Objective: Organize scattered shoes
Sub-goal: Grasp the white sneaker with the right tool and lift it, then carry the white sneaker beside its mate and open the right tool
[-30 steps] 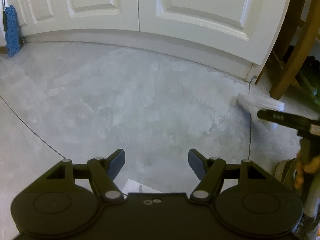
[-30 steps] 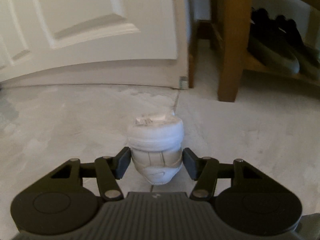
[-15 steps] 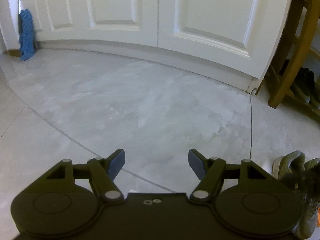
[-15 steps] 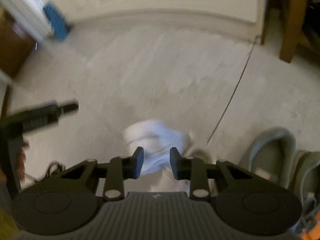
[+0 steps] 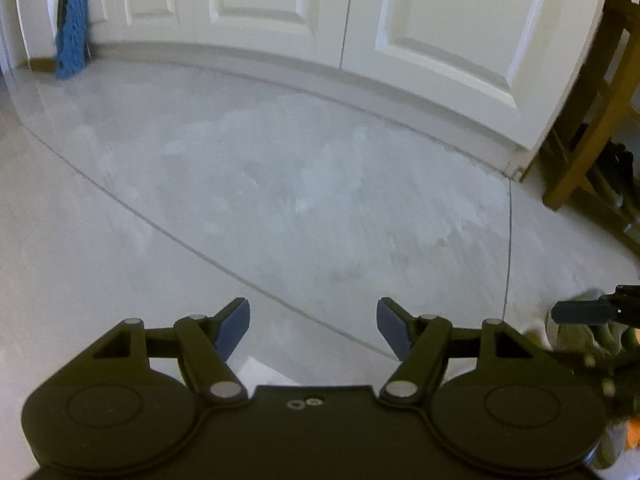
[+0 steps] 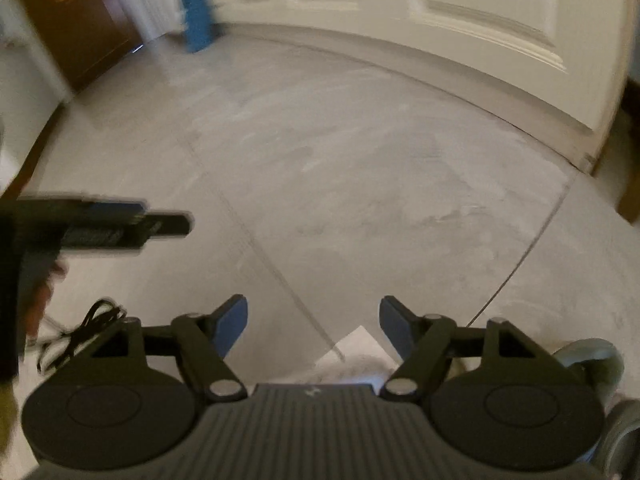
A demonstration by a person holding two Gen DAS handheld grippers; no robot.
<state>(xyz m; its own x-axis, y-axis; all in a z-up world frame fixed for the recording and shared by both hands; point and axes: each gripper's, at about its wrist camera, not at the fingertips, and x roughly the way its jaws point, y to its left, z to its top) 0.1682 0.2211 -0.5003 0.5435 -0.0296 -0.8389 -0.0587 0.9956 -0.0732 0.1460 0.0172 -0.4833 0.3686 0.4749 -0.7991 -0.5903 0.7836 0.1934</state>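
Two grippers, both spread wide, holding nothing. Left gripper [image 5: 313, 320]: hovers low over the pale grey floor [image 5: 280, 184], blue pads far apart, only bare tile between them. Right gripper [image 6: 313, 320]: also open over the tile, view blurred. White shoe [image 6: 360, 354]: lies on the floor low in the right wrist view, just under the roots of the right fingers and mostly hidden by the gripper body; sits behind the pads, not between them, and touches neither pad as far as can be seen. Grey shoe [image 6: 592, 356]: rests on the floor just to the right of the right gripper, partly covered by it; cannot tell if touching the white one. From the left wrist view: tip of the right gripper at the far right edge, above a heap of olive-grey shoes [image 5: 580, 340], with a small white piece showing near it, too blurred to tell more. Further back on the right: wooden rack [image 5: 580, 152] with dark shoes [image 5: 620, 168] on its low shelf, well apart from both grippers. Behind the open floor: white panelled doors [image 5: 440, 28], and a blue mop [image 5: 72, 28] leaning at the far left. Beside the left gripper in the right wrist view: a hand [image 6: 40, 280] on the handle and a black cable [image 6: 80, 328] lying loose on the tile.
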